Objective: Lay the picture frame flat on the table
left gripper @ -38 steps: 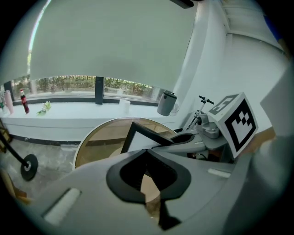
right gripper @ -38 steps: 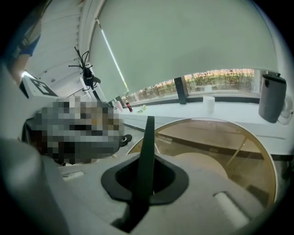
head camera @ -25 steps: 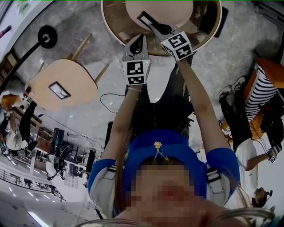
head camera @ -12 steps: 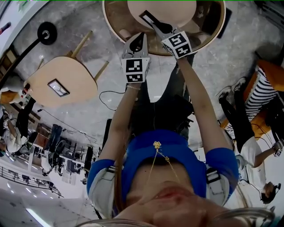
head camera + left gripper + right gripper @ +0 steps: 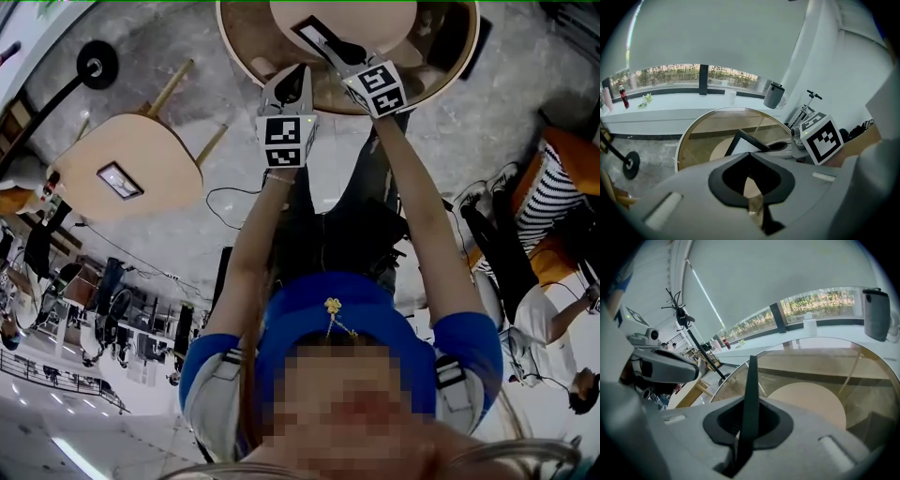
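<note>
The black picture frame (image 5: 317, 37) hangs tilted over the round glass table (image 5: 234, 47), one corner near the glass. My right gripper (image 5: 342, 54) is shut on the frame's near edge. In the right gripper view the frame (image 5: 751, 380) shows edge-on as a thin dark strip rising out of the right gripper (image 5: 749, 401). My left gripper (image 5: 293, 77) hovers at the table's near rim, left of the frame, shut and holding nothing. In the left gripper view the frame (image 5: 740, 143) stands beyond the left gripper (image 5: 750, 157), with the right gripper (image 5: 780, 146) clamped on it.
A beige disc (image 5: 375, 19) lies under the glass. A beige stool with wooden legs (image 5: 127, 173) and a floor lamp base (image 5: 94, 67) stand to the left. A person in a striped shirt (image 5: 553, 187) sits at the right. A grey bin (image 5: 773, 95) stands beyond the table.
My right gripper has sunk a little toward the tabletop with the frame in it. The left gripper has kept its place.
</note>
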